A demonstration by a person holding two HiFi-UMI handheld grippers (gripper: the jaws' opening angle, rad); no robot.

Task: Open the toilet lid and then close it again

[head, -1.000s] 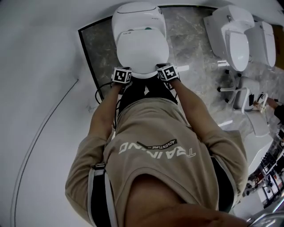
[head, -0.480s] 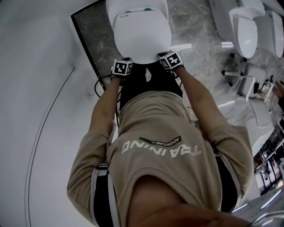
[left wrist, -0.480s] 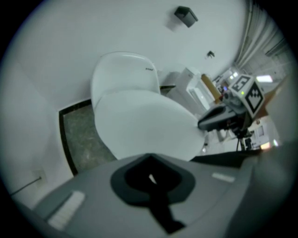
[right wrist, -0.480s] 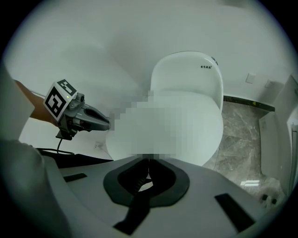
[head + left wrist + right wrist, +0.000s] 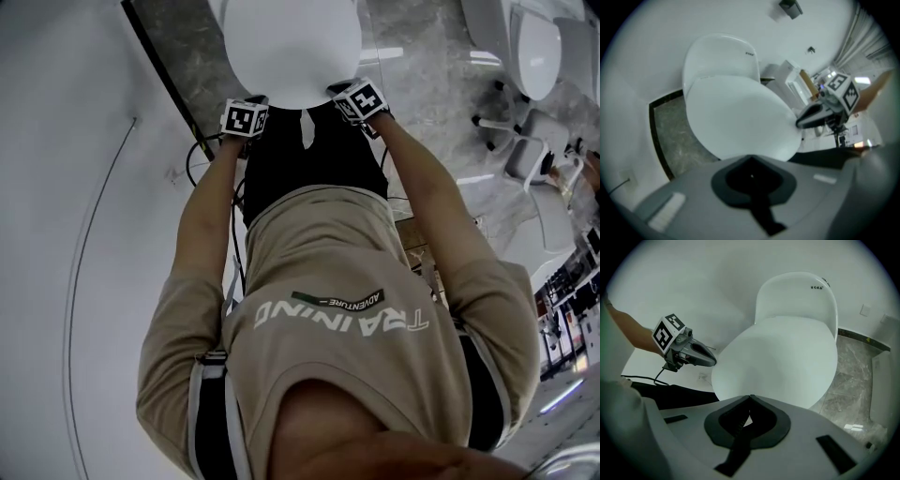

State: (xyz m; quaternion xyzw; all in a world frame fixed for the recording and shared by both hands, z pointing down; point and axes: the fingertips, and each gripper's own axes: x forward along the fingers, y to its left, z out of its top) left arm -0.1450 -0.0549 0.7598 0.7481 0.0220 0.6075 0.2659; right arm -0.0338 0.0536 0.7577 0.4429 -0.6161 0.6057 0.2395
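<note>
Toilet lid [image 5: 291, 42] sits at the top centre of the head view, lying down over the bowl. Left gripper [image 5: 750, 161] and right gripper [image 5: 749, 400] are both clenched on nothing, one at each side of its front edge. It looks like rigid, glossy plastic, probably light and slippery; hooking under the front rim, farthest from the hinge, should work best.

Toilet lid [image 5: 291, 47] wht; floor [image 5: 427, 80] gry marbled.
</note>
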